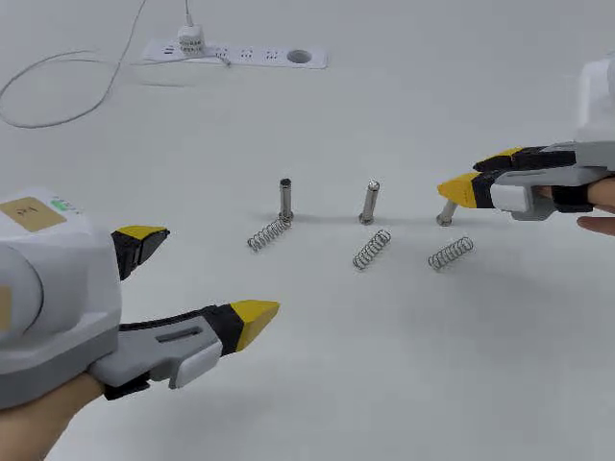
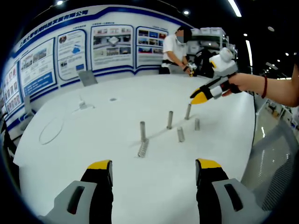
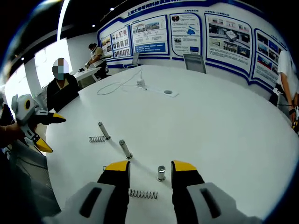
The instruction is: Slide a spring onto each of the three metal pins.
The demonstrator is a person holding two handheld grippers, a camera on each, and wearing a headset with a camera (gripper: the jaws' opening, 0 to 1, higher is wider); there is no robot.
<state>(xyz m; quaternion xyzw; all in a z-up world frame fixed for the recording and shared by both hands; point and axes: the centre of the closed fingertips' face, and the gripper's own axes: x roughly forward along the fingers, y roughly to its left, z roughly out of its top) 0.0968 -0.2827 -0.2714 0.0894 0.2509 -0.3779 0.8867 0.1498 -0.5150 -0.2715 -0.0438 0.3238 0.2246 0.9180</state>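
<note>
Right tongs (image 3: pixel 150 166), parted and empty, are hovering where I am holding them at the end pin (image 3: pixel 161 172), upright just ahead between the jaws; its spring (image 3: pixel 142 193) is lying flat, crosswise, nearer me on the surface (image 3: pixel 210 116), my wide-open left tongs (image 1: pixel 223 269) hanging well apart.

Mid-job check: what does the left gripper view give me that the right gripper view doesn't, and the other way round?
Left gripper view: the right gripper seen from the side, its tips close to the top of the far pin, and springs lying by all three pins.
Right gripper view: that same pin close up, in line with the gap between the open fingers, its spring lying in front of it, and the left gripper off to the side, open.
Shared: three upright pins with no spring on them, the white table and the power strip.
</note>
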